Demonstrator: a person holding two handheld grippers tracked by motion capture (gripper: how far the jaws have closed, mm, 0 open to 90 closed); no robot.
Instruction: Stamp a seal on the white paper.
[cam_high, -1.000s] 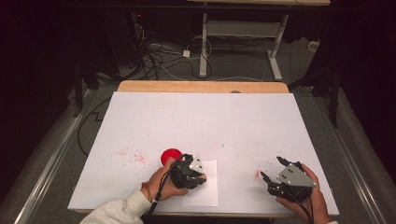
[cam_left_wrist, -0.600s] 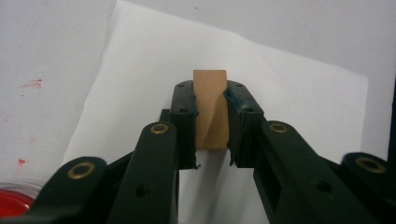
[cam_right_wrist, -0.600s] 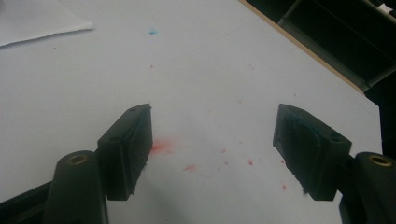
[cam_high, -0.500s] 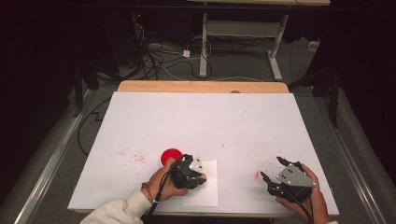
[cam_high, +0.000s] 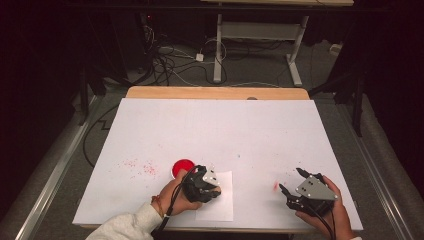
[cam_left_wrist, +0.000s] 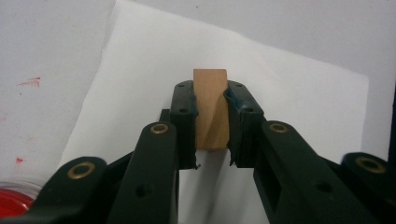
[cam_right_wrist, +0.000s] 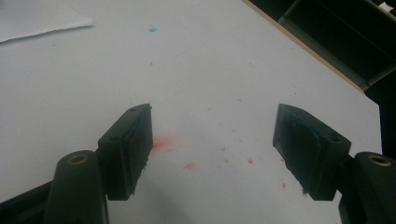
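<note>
Over the near edge of a white-covered table (cam_high: 215, 125), the left gripper (cam_left_wrist: 211, 121) pinches a small wooden block (cam_left_wrist: 210, 108) between its jaws, directly above a sheet of paper (cam_left_wrist: 289, 93), the block's long axis running along them. A red ink pad (cam_high: 183, 167) sits just to the left. The right gripper (cam_right_wrist: 212, 140), well apart, rests spread and empty over red smudges (cam_right_wrist: 161, 143).

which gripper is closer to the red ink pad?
Left. The left gripper hovers just right of the red ink pad, over the paper sheet, clamping a wooden block. The right gripper sits far across the table, open.
</note>
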